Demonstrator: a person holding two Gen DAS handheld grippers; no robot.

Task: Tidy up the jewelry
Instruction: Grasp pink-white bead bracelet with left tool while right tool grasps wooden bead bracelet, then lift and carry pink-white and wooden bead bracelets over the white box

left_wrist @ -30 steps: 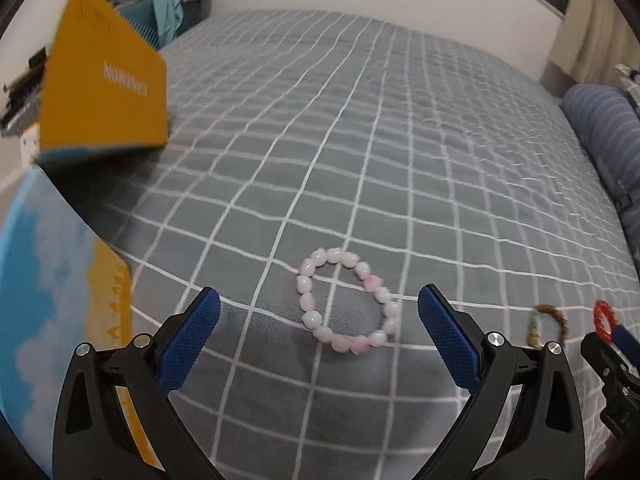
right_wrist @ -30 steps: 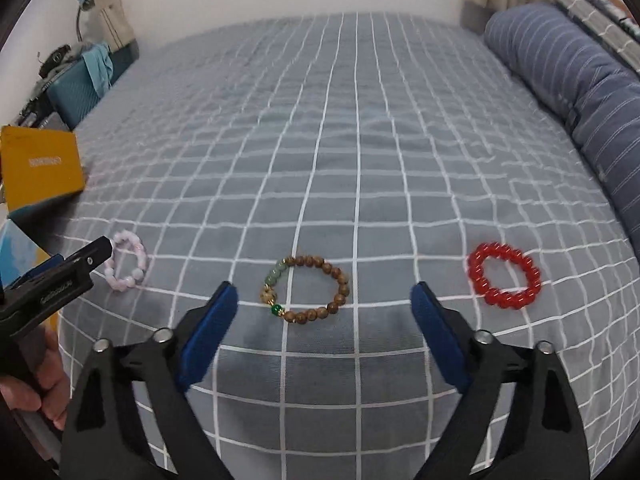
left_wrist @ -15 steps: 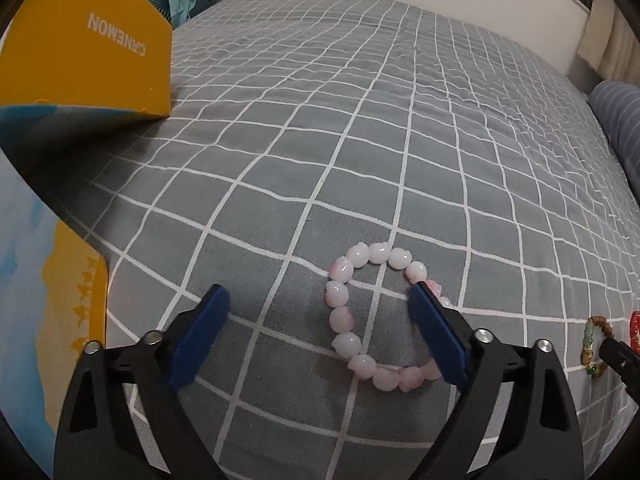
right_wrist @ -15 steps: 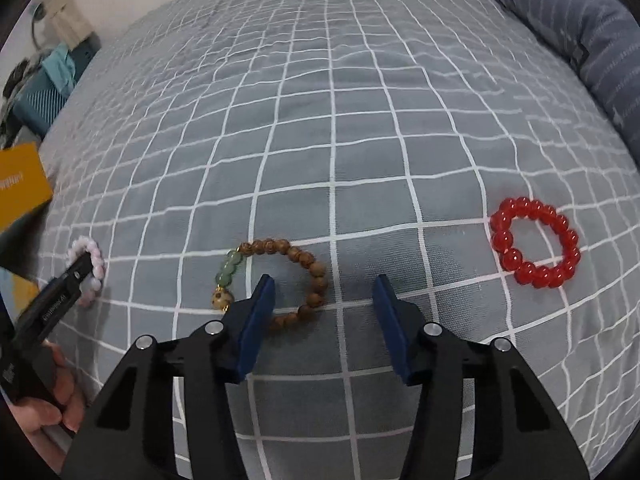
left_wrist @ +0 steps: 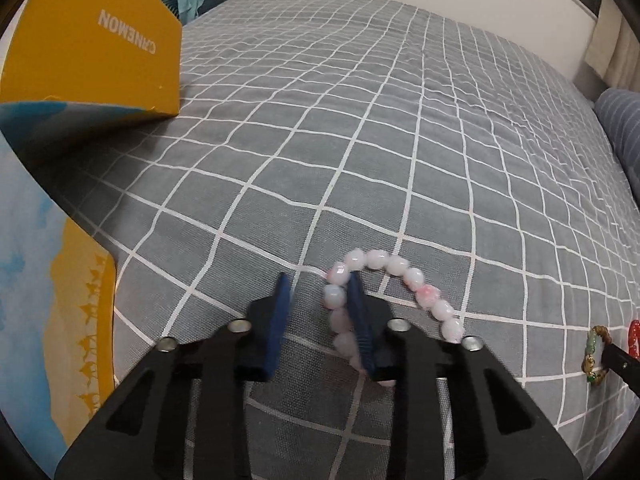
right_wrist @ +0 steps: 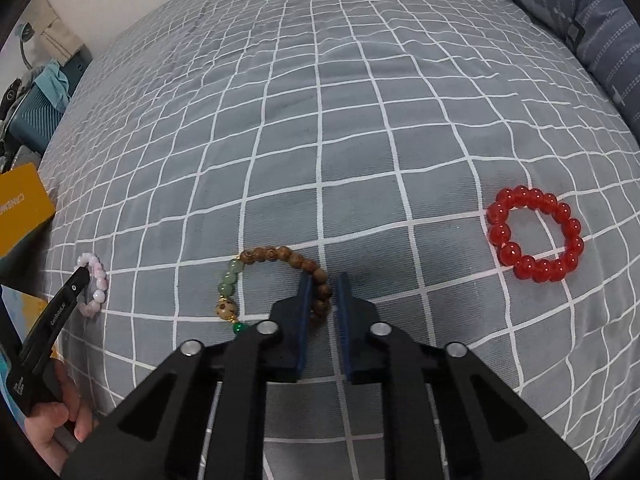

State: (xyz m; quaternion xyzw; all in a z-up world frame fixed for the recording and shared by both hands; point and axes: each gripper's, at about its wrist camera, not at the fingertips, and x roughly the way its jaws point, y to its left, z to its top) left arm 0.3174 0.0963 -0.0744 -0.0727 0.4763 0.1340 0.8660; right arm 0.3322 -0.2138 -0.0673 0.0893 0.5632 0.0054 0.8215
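Observation:
A pink bead bracelet [left_wrist: 396, 272] lies on the grey checked bedspread [left_wrist: 360, 120]. My left gripper [left_wrist: 320, 292] is narrowed around its left side, with beads between the blue pads and a gap still beside the left pad. A brown wooden bracelet with green beads [right_wrist: 276, 258] lies in front of my right gripper [right_wrist: 322, 288], which is shut on its right side. A red bead bracelet [right_wrist: 534, 240] lies apart to the right. The pink bracelet [right_wrist: 94, 284] and the left gripper's finger [right_wrist: 60, 312] also show in the right wrist view.
A yellow box lid [left_wrist: 92, 40] stands open at the left, above a blue and yellow box panel [left_wrist: 44, 280]. A striped blue pillow [right_wrist: 592, 20] lies along the bed's right side. A teal case [right_wrist: 36, 108] sits off the bed's far left.
Both grippers have come down to the bed and narrowed from wide open. The left now straddles the pink bracelet's side, and the right has closed on the brown bracelet.

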